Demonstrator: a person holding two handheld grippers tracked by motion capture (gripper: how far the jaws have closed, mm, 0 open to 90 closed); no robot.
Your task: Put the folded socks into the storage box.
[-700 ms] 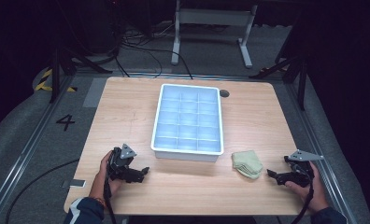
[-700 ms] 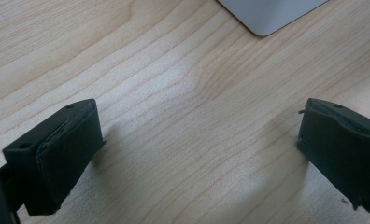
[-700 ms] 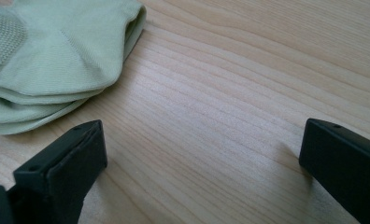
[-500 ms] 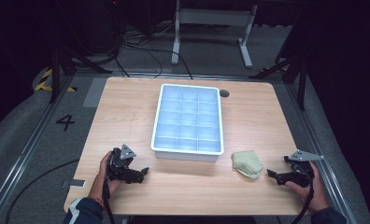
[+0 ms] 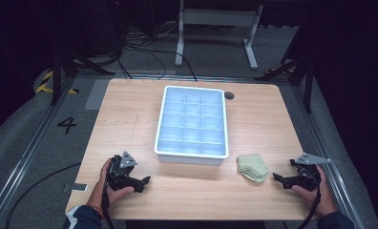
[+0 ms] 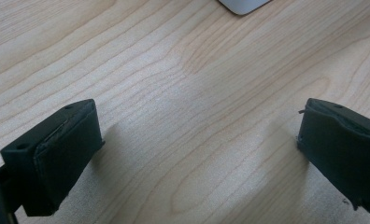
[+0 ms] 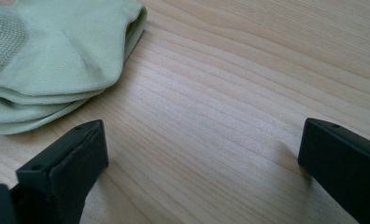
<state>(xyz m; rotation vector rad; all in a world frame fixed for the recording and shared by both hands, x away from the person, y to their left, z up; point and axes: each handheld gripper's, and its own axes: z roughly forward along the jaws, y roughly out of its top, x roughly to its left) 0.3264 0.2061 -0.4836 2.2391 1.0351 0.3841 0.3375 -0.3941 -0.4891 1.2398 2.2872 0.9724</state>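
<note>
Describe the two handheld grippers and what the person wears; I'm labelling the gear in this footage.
Both the left gripper and the right gripper are black, each with two blocky black jaws and a grey three-cornered plate on top. A black cable trails from each toward the person. The sleeves are dark, the left one with a white and orange band at the cuff.

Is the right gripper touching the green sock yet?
Apart. In the right gripper view, bare wood separates the open right gripper from the sock.
</note>
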